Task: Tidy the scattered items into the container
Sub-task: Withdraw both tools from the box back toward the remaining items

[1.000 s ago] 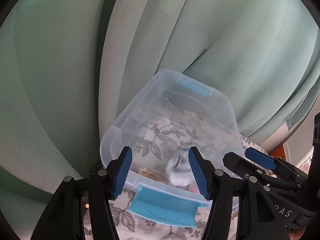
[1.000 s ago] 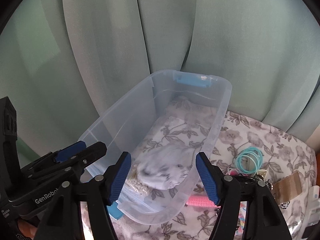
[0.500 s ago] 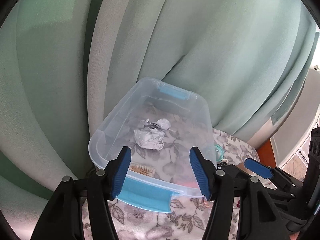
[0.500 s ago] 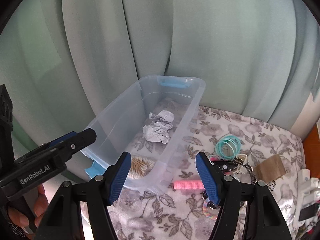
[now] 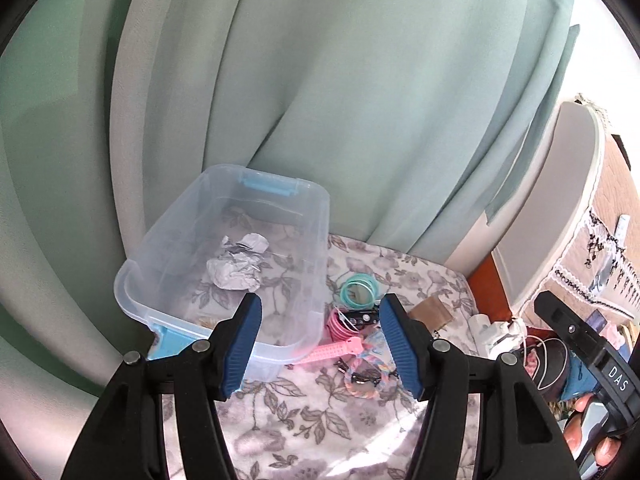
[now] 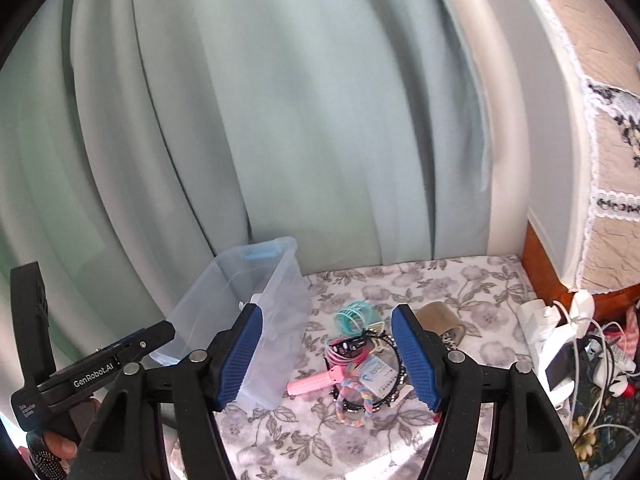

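Compared with a second ago, the clear plastic container (image 5: 224, 264) is seen from farther back and higher in both wrist views, and the crumpled paper ball (image 5: 236, 264), then a blur between the jaws, is now seen lying at rest on the container's floor. The scattered items on the floral cloth (image 5: 304, 432), scarcely visible before, are now exposed beside the container's right wall.

The container is translucent, with blue latches at both ends, and is set against the green curtain (image 5: 320, 100). Just beside it are found teal hair ties (image 5: 358, 290), a pink comb (image 6: 316, 380), a pastel braided ring (image 6: 354, 400) and a roll of brown tape (image 6: 438, 318), closely clustered.

The left gripper (image 5: 320, 350) is held above the container's near right corner, tilted downward, its jaws apart and nothing between them. The right gripper (image 6: 326, 354) is aimed over the cluster, jaws likewise apart and empty.
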